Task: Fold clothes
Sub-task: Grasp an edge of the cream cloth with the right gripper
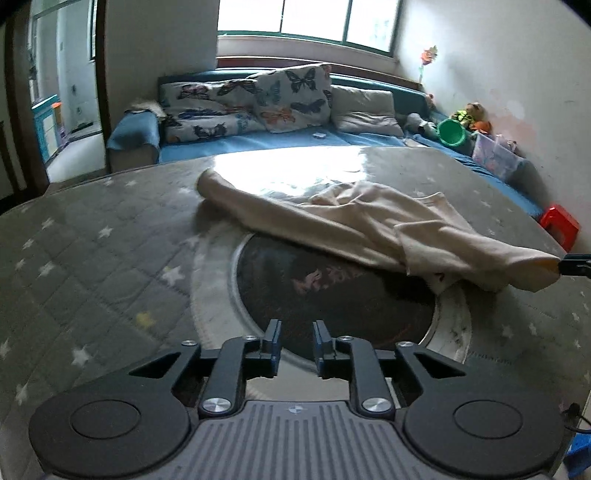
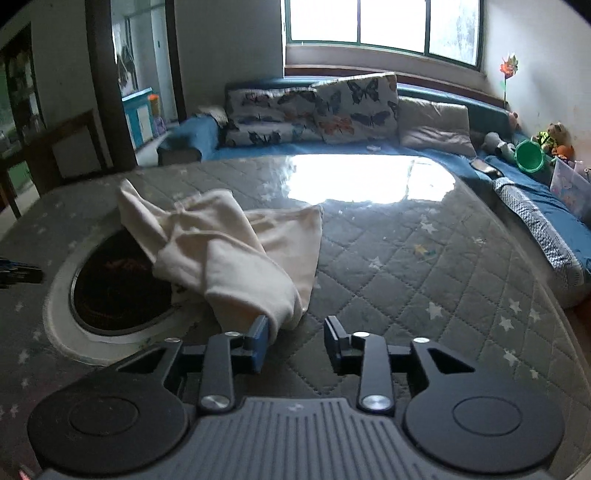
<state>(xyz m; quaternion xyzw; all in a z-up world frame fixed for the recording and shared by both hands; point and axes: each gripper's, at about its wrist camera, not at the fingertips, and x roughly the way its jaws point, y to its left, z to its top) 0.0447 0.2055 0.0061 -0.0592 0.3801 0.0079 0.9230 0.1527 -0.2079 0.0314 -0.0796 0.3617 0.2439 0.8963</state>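
Cream cloth (image 1: 354, 221) lies crumpled across the table (image 1: 92, 258) ahead of me, one long part stretched toward the far left and the bulk bunched toward the right, draped partly over the dark round inset (image 1: 314, 295) in the quilted, star-printed cover. From my right wrist the same garment shows as a heap of loose folds, its nearest end reaching right down to my right gripper (image 2: 297, 341).

My left gripper (image 1: 297, 347) hangs over the near rim of the dark inset with its jaws parted a little — nothing between them, and the cloth well apart from its tips. My right gripper stands somewhat wider. The rounded end of the cloth touches the outer face of its left finger (image 2: 258, 339), but the gap between the two pads is bare, showing only quilted cover — so neither gripper has hold of anything.

In the left wrist view, the tip of my right gripper shows at the right edge, just at the cloth's end. Beyond the table runs a blue sofa (image 1: 258, 142) with butterfly cushions (image 1: 291, 96) under a bright window (image 1: 314, 18), whose glare lies on the table's far side.
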